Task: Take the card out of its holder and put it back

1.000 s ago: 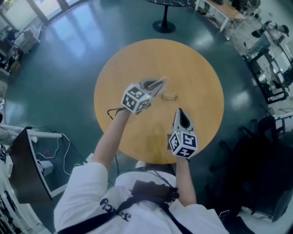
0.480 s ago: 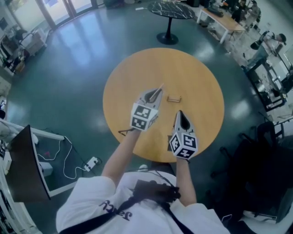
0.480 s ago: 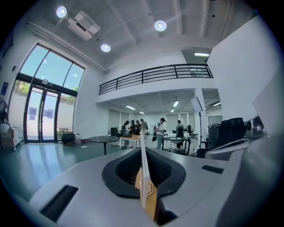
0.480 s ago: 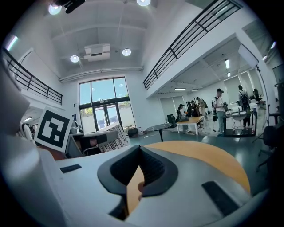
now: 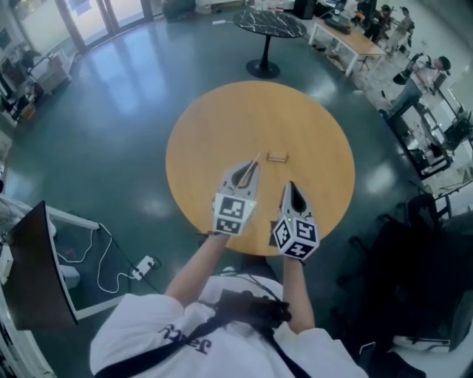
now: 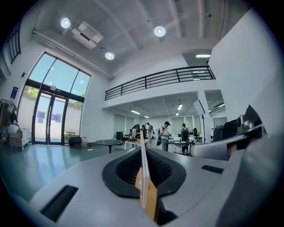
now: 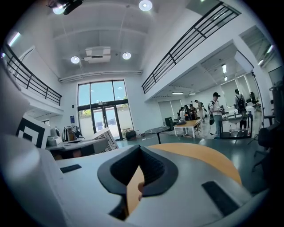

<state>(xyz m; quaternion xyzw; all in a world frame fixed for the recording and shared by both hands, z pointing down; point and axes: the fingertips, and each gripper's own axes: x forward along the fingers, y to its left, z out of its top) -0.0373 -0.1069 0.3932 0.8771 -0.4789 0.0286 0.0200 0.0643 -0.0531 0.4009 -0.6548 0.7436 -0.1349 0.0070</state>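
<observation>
A thin white card (image 5: 256, 158) sticks out of my left gripper (image 5: 253, 165), which is shut on it above the round wooden table (image 5: 214, 118). In the left gripper view the card (image 6: 143, 177) stands edge-on between the closed jaws of the left gripper (image 6: 143, 154). The small wooden card holder (image 5: 277, 156) lies on the table just right of the card's tip, with nothing in it. My right gripper (image 5: 290, 186) hovers over the near part of the table, below the holder. In its own view the right gripper (image 7: 139, 150) is shut with nothing between its jaws.
A black round table (image 5: 270, 22) stands beyond the wooden one. Desks with people (image 5: 355, 37) fill the back right. Dark chairs and bags (image 5: 421, 258) sit to the right. A dark screen (image 5: 37, 273) and a power strip (image 5: 144, 264) are on the floor at the left.
My left gripper has drawn back from beside the holder toward the near edge and turned to point away from me, the card still in it. The right gripper has shifted slightly.
</observation>
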